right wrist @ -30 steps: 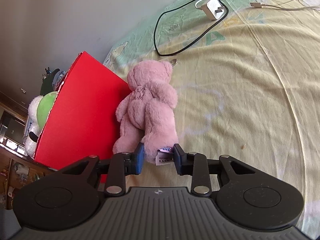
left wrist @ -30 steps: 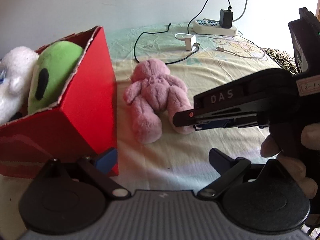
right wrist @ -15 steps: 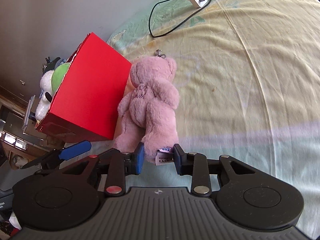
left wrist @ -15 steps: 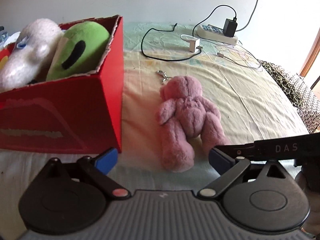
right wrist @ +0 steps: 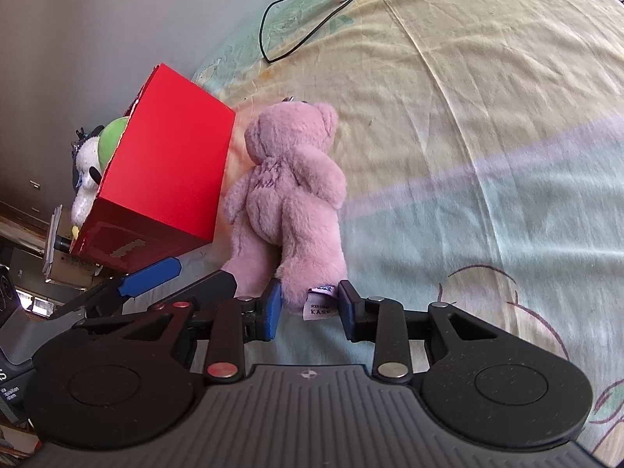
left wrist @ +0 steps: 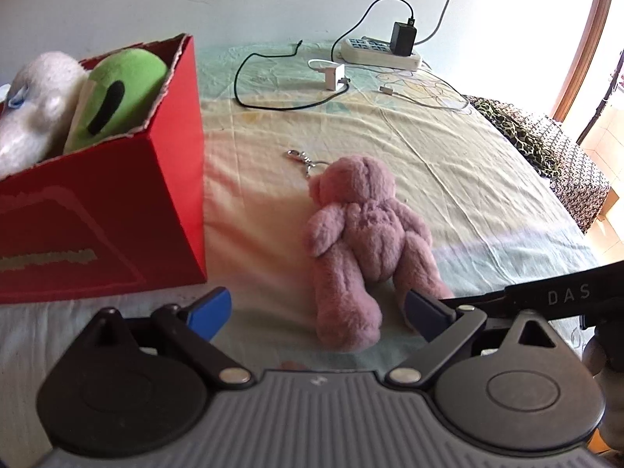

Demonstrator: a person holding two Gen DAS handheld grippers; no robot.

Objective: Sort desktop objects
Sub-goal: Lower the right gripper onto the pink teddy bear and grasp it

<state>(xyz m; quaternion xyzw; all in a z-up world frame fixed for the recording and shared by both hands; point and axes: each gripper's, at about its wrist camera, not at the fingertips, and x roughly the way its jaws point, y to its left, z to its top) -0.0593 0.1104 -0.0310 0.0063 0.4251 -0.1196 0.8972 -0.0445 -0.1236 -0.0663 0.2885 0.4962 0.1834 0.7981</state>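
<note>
We cannot read the cropped tag [right wrist: 320, 304] on the pink teddy bear [right wrist: 288, 202]. The red box [left wrist: 101, 210] hides the lower bodies of the green plush [left wrist: 121, 93] and white plush [left wrist: 35, 105].

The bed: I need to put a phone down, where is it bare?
Bare sheet lies right of the pink bear, up to the patterned cloth. A narrower strip separates bear and red box. Near the wall, cables and power strip crowd it.
</note>
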